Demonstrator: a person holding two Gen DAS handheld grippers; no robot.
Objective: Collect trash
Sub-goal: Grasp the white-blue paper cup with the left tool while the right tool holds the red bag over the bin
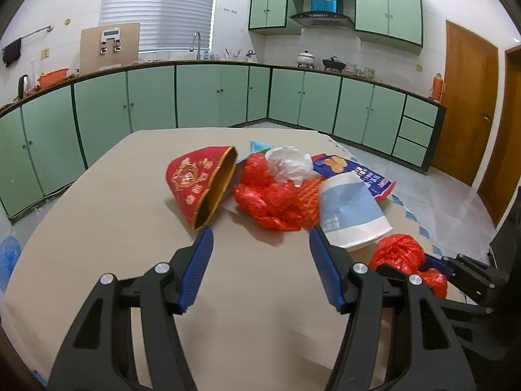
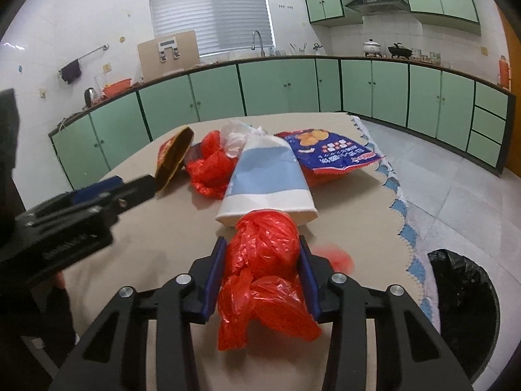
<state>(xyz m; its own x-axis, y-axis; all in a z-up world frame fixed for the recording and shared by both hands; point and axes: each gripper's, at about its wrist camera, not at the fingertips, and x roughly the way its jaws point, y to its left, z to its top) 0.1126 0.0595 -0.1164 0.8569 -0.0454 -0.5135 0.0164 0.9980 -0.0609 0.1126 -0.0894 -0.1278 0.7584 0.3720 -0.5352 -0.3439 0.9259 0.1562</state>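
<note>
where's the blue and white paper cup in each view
Left wrist: the cup lies on its side right of centre, just past the left gripper's right finger.
Right wrist: the cup is at centre, just beyond the red bag in the right gripper.
Shared landmark: the blue snack bag behind the cup.

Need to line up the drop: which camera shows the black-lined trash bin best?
The right wrist view: the trash bin sits at lower right, beside the table, its black liner and rim visible. The right gripper holds a red plastic bag. The left wrist view doesn't show the bin.
</note>
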